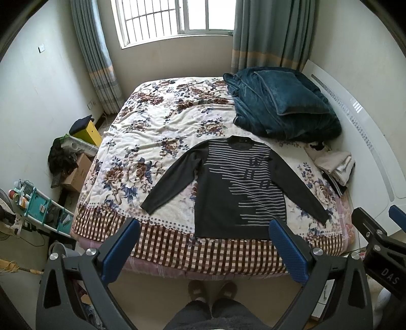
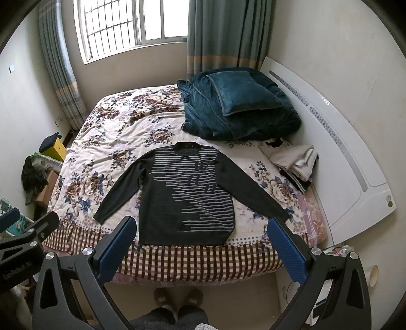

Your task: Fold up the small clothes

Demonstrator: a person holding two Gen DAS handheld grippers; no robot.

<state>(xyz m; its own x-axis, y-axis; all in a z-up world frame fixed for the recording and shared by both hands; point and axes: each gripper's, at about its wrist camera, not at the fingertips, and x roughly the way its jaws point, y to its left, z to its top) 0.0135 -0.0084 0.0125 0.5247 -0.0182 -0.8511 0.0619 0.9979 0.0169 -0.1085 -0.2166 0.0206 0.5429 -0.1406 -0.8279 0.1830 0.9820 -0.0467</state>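
I hold both grippers, left (image 1: 204, 229) and right (image 2: 201, 228), fingers wide and empty, above the flat sweater (image 2: 187, 195); loose sleeves may bunch when folded

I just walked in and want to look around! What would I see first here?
First you'd spot the dark striped sweater spread flat, sleeves out, near the foot of the flowery bed. Behind it sits a heap of teal blankets by the white headboard, under a bright window.

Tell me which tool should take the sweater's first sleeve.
Probably either: both open, level. Left tool suits the left sleeve of the sweater; right tool the right sleeve.
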